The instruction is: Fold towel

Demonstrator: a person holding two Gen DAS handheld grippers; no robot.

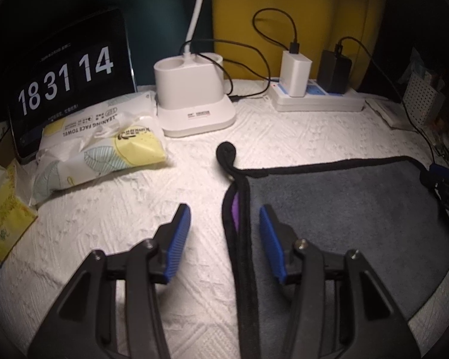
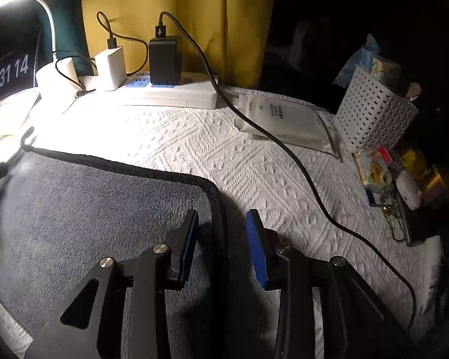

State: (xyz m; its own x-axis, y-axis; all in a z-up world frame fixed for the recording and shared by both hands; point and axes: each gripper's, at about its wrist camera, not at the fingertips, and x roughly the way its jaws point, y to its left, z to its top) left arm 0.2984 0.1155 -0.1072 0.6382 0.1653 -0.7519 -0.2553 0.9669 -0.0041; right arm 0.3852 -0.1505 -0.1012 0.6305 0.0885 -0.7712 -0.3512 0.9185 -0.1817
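Note:
A grey towel with black trim lies flat on the white textured cover; a purple layer shows at its left edge and a black hanging loop curls off its far left corner. My left gripper is open and straddles the towel's left edge, empty. In the right wrist view the same towel fills the lower left. My right gripper is open and straddles the towel's right edge, empty. The right gripper's tip also shows at the towel's far right in the left wrist view.
Behind the towel stand a white lamp base, a power strip with chargers, a clock tablet and a face towel pack. A black cable, a white pouch and a white basket lie on the right.

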